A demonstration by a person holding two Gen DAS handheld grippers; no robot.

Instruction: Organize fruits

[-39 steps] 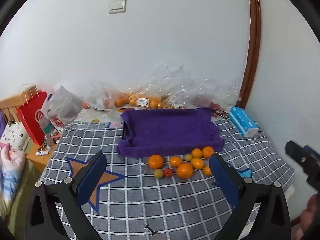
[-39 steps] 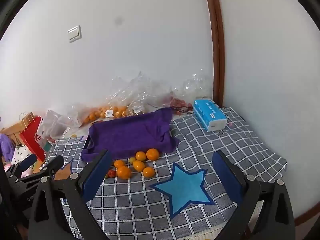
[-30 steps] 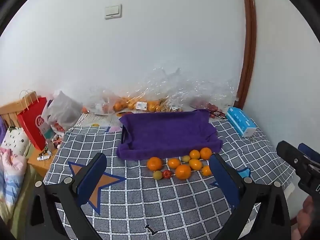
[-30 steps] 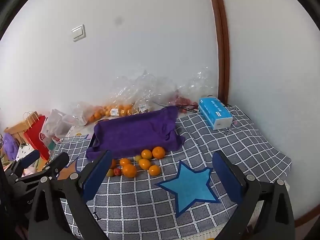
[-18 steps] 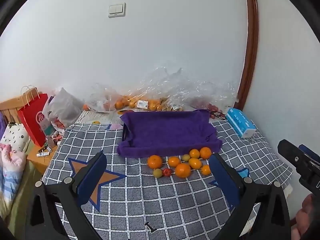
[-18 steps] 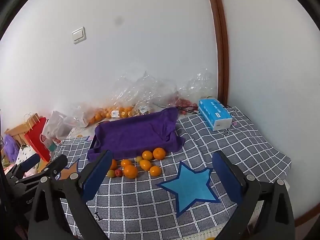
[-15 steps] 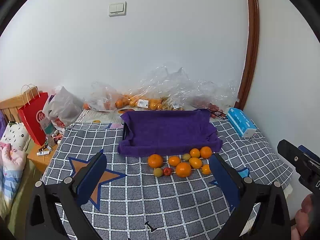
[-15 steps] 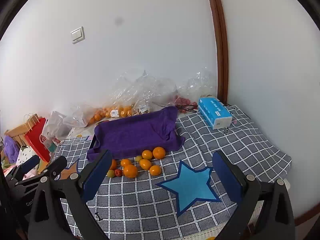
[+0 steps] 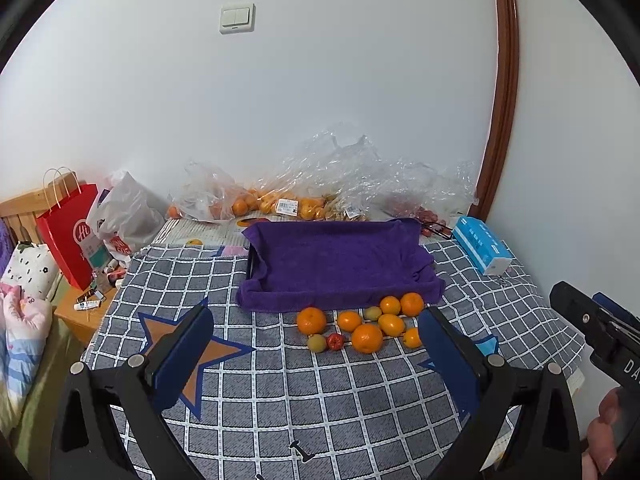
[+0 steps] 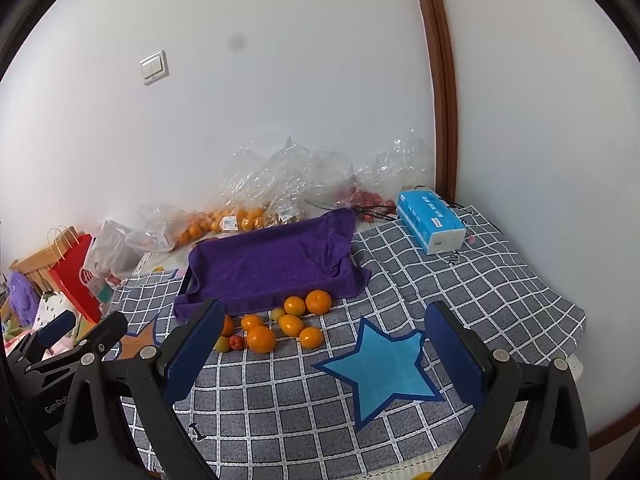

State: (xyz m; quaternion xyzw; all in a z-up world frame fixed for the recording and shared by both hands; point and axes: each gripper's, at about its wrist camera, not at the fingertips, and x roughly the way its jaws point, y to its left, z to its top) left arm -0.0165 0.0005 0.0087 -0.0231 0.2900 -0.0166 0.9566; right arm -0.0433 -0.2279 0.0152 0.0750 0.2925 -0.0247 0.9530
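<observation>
Both the left gripper (image 9: 316, 352) and the right gripper (image 10: 320, 344) hung well short of the fruit, jaws spread wide and holding nothing. The loose oranges (image 9: 367, 337), with a few small greenish and red fruits among them, lay clustered on the checked bedspread (image 9: 280, 400) just in front of the purple-towel-lined tray (image 9: 340, 264), none yet inside it. In my judgement the oranges are light, firm and apt to roll, so each should be gripped across its widest part with modest pressure.
</observation>
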